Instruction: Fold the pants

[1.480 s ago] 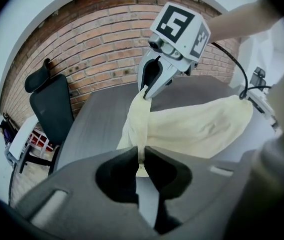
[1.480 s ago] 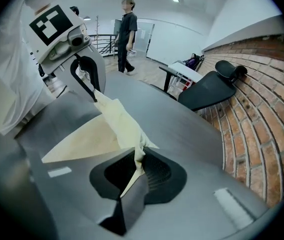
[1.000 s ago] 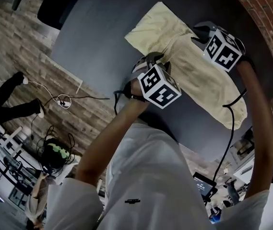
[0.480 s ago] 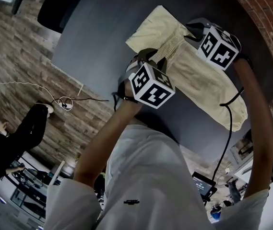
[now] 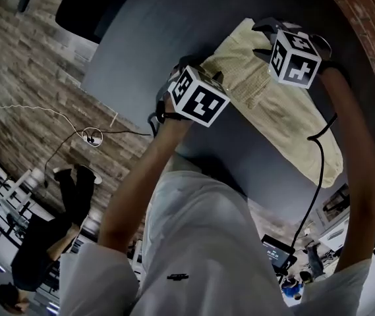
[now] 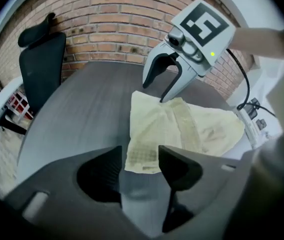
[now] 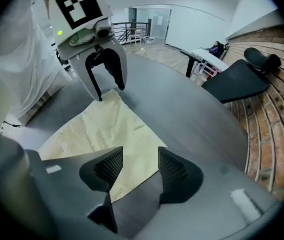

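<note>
Head view shows the pale yellow pants [image 5: 273, 104] lying partly folded on the dark table [image 5: 134, 38]. They look light, limp and apt to sag, so they are best pinched at a corner through every layer. The left gripper [image 6: 141, 165] and right gripper [image 7: 141, 170] are both opening, each with a cloth edge between its wide jaws, and neither grips it.

Dark grey round counter [image 5: 141, 45]. Brick wall [image 6: 112, 24] behind it, with a black office chair [image 6: 42, 66] at the counter's far edge. Wood-plank floor [image 5: 22, 64] with loose cables [image 5: 89, 137] near the counter. Person in black [image 5: 42, 242] on the floor, lower left.
</note>
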{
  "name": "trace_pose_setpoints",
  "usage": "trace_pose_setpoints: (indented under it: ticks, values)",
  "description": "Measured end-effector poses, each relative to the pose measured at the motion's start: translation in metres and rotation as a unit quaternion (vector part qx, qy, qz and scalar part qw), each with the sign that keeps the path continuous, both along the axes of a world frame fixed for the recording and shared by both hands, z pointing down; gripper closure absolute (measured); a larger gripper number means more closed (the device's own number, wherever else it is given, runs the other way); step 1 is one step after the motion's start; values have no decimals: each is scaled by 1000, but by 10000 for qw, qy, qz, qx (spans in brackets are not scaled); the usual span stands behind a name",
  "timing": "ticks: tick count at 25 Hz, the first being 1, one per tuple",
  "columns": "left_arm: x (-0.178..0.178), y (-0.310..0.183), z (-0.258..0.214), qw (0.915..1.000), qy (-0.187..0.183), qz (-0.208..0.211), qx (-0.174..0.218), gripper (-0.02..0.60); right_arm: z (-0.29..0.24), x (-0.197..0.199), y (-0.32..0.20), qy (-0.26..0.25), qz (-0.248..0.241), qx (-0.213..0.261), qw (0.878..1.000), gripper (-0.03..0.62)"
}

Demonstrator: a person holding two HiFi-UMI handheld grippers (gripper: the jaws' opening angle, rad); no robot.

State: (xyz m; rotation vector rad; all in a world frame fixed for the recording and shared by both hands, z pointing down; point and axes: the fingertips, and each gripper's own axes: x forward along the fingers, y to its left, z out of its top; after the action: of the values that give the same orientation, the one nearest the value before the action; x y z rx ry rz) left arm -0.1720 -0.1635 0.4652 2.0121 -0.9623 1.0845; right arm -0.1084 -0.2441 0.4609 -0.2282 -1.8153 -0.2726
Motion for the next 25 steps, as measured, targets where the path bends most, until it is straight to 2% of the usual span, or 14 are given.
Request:
trace_pose_setpoints:
  ticks: [2, 4, 10, 13, 15, 17, 19, 20, 25]
  values:
    - [-3, 1, 7, 9988, 364, -123, -289, 342, 10, -7, 1, 269, -389, -31, 9989, 368]
    - [-8, -1, 13, 9972, 578, -130, -459, 336, 17, -15, -2, 518, -717, -95, 9960, 368]
    - [-3, 5, 32, 9958, 428, 600, -543, 345, 37, -27, -9, 1226, -1677, -210, 9780, 368]
    - [2, 7, 37, 9944, 412, 803, -546, 410, 50, -27, -10, 1519, -2009, -267, 9674, 368]
    - [4, 10, 39, 9942, 403, 866, -504, 445, 56, -26, -8, 1606, -2053, -295, 9650, 373]
    - [5, 12, 39, 9944, 410, 855, -464, 451, 56, -21, -4, 1646, -2036, -388, 9643, 392]
    - [5, 14, 37, 9948, 444, 816, -427, 481, 55, -16, 3, 1628, -1998, -522, 9648, 509]
    - [5, 14, 35, 9950, 448, 800, -390, 494, 54, -15, 6, 1565, -1943, -540, 9669, 531]
    - [5, 18, 24, 9965, 220, 804, -75, 517, 40, -11, 8, 1195, -1373, -311, 9828, 542]
